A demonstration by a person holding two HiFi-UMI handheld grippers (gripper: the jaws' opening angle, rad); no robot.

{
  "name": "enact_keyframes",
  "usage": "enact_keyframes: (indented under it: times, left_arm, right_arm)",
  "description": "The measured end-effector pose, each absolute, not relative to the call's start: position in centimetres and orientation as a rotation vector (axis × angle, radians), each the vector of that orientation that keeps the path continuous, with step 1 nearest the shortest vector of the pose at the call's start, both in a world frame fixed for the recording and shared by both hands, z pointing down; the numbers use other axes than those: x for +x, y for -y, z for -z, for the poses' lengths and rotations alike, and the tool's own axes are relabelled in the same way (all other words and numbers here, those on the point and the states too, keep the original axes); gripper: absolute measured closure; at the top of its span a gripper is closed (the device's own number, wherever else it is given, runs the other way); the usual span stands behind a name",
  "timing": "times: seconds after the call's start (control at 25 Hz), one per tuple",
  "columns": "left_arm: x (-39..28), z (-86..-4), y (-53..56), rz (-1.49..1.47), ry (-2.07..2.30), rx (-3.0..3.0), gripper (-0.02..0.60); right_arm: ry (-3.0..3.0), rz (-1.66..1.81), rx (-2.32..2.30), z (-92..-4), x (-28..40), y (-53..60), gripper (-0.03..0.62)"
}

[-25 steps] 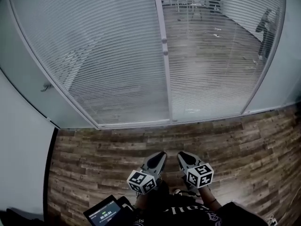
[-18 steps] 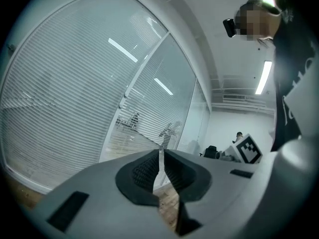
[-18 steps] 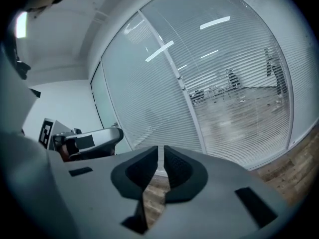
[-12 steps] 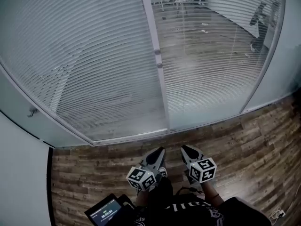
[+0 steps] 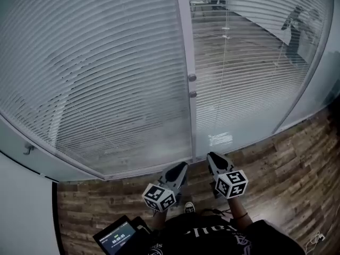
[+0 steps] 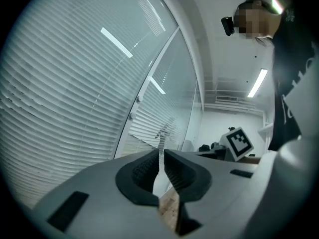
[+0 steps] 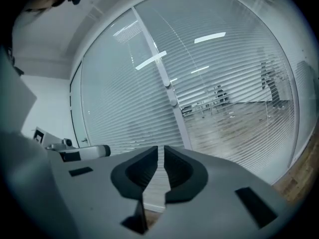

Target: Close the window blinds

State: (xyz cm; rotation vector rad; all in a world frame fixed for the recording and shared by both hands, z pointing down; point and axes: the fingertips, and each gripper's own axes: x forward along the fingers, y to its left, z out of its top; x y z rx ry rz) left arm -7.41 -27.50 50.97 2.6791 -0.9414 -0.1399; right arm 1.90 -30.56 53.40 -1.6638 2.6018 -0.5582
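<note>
Far person (image 5: 294,33) half-hidden behind blinds (image 5: 244,84)

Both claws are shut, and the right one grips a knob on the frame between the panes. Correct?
No. The left claw and right claw are shut, but the right grips nothing: the head view shows it held low, well below the knobs on the frame.

A white post (image 5: 184,62) divides a glass wall into a left pane (image 5: 90,73) and a right pane (image 5: 249,73). Two round knobs (image 5: 192,78) sit on the post. At its foot runs a wood-plank floor (image 5: 287,163). Far left of the post stands a plain white wall (image 5: 24,206). Right of the post, through the glass, another wood-floored room shows a table (image 5: 199,1) at the back.
</note>
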Motion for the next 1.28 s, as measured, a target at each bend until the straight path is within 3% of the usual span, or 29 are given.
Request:
enact_keyframes:
  times: [0.48, 0.64, 1.08, 1.28]
  left_arm:
    - [-7.9, -52.9, 34.5, 0.136, 0.898, 2.635, 0.547]
    - [-8.2, -52.8, 35.7, 0.141, 0.923, 2.632, 0.547]
    - [-8.9, -50.7, 39.4, 0.214, 1.047, 2.593, 0.547]
    - [-7.6, -50.8, 39.6, 0.190, 1.069, 2.590, 0.547]
  right_arm:
    - [-2.481, 0.591, -1.652, -49.3, 1.5, 44.4, 0.537]
    - [-2.472, 0.581, -1.657, -47.2, 1.4, 49.1, 0.444]
    - [-2.382, 0.645, -1.740, -44.7, 0.7, 58.0, 0.444]
    - [-2.461, 0.469, -1.814, -44.4, 1.8, 58.4, 0.457]
